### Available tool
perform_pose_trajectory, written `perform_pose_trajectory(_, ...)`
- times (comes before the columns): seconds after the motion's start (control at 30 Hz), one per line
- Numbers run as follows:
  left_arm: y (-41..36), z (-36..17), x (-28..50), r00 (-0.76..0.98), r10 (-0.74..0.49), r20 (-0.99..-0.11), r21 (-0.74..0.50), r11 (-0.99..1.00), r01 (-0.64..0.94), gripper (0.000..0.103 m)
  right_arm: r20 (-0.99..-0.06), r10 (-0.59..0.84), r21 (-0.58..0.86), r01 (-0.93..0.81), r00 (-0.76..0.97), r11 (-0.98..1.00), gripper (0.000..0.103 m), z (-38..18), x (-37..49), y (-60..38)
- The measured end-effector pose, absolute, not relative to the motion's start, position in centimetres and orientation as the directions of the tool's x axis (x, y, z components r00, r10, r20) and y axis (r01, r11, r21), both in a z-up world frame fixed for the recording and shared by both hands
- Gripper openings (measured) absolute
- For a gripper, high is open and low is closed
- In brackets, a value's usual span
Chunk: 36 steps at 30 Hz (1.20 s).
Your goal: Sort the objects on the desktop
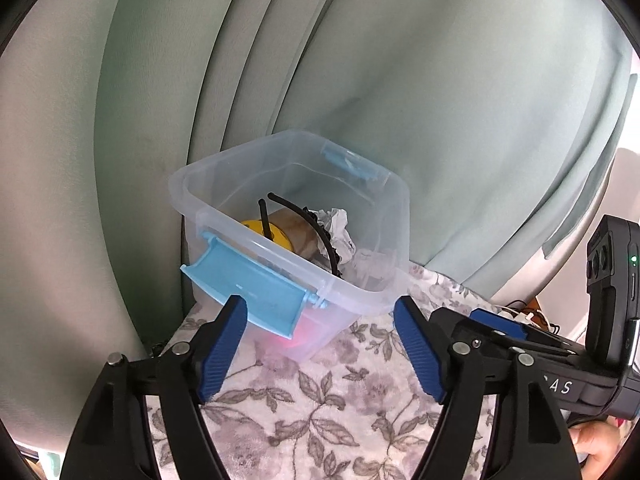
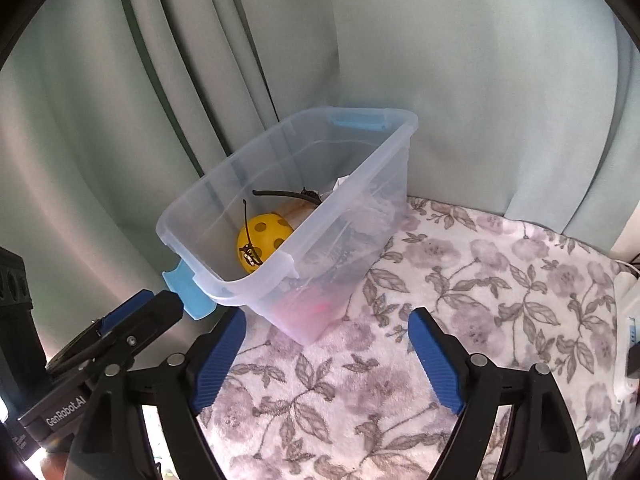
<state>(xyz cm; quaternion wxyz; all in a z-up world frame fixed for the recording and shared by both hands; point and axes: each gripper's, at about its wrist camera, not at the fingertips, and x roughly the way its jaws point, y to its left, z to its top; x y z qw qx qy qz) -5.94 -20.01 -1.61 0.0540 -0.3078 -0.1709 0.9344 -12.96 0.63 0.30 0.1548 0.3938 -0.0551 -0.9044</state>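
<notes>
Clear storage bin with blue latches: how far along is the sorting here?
Done: the clear storage bin already holds a yellow perforated ball, a black headband, crumpled paper and something pink at the bottom. In hand: nothing; the left hand-held gripper and right hand-held gripper are open and empty. Left: no loose objects show on the floral cloth, so sorting looks nearly finished.

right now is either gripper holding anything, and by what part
Nothing is held. The left gripper and right gripper are both open and empty, short of the clear bin.
</notes>
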Motion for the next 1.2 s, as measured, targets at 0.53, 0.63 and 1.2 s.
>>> perform_pose_trajectory(0.53,-19.1,-0.3,-5.1,-0.807,0.154,-0.570,-0.270,-0.963,0.006,0.086,-0.681,-0.257,0.171,0.193,-0.685,-0.966,0.102,1.7,-11.6,1.3)
perform_pose_trajectory(0.63,-18.9,0.6,-5.5,-0.799,0.146,-0.584,-0.240,-0.971,-0.002,0.086,-0.682,-0.258,0.163,0.202,-0.685,-0.966,0.102,2.4,-11.7,1.2)
perform_pose_trajectory(1.2,-18.5,2.5,-8.1,-0.747,0.071,-0.661,-0.132,-0.991,0.024,0.086,-0.692,-0.270,0.114,0.268,-0.670,-0.957,0.103,5.9,-13.6,-0.9)
